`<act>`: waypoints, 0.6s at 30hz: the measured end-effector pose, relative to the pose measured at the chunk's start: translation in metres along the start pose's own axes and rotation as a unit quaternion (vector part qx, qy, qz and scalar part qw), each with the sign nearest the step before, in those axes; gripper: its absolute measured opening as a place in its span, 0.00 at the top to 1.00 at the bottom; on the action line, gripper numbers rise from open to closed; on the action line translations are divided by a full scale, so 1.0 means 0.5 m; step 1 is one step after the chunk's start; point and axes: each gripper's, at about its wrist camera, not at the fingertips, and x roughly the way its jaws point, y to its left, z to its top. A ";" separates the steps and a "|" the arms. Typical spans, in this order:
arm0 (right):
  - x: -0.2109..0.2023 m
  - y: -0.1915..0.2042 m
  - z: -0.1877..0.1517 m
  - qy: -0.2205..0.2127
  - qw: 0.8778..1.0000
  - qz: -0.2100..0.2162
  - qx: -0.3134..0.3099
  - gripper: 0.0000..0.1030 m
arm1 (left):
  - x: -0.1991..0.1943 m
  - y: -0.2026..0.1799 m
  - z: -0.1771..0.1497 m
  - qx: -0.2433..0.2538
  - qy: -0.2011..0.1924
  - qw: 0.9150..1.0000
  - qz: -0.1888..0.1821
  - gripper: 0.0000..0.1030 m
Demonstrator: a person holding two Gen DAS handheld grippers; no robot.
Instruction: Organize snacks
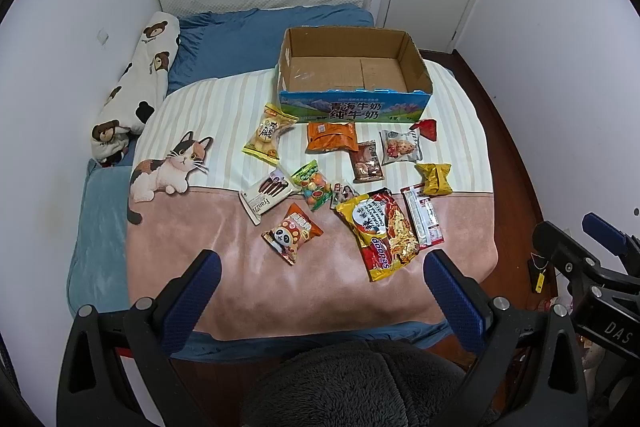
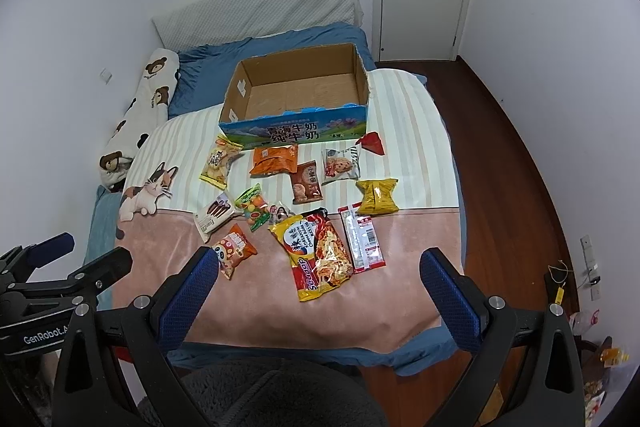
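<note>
Two tools hang over the foot of a bed [image 1: 312, 291] strewn with snacks, none yet packed. The left tool [image 1: 320, 291] and right tool [image 2: 318, 291] both stand spread wide with nothing between their blue pads, well short of any packet, which suggests the sorting has not begun. An open cardboard box [image 1: 354, 109] sits toward the bed's head end on the striped part of the blanket, its inside bare, seemingly set there to receive the lot. The snacks lie loose between the box and the bed's foot edge: a noodle pack [image 1: 382, 233] nearest the tools, a panda bag [image 1: 292, 233] to its left, a red-and-white sachet [image 1: 424, 221] just beside the noodles' right side, and smaller packets closer to the box, among them an orange pouch [image 1: 332, 137] and a yellow cracker bag [image 1: 268, 133]. The near packs look the easiest first picks; thin film wrappers may slip or crumple when pinched.
</note>
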 end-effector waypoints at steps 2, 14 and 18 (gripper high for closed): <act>0.005 0.002 0.002 0.002 1.000 0.001 -0.001 0.00 | 0.002 -0.003 0.001 0.000 0.001 1.000 0.001 0.00; 0.088 0.004 0.000 0.027 1.000 0.010 -0.004 0.00 | 0.060 0.042 -0.009 -0.024 0.007 1.000 0.020 0.00; 0.194 -0.001 -0.009 0.069 0.998 0.013 -0.004 0.00 | 0.146 0.070 -0.010 -0.031 0.030 0.998 0.045 0.00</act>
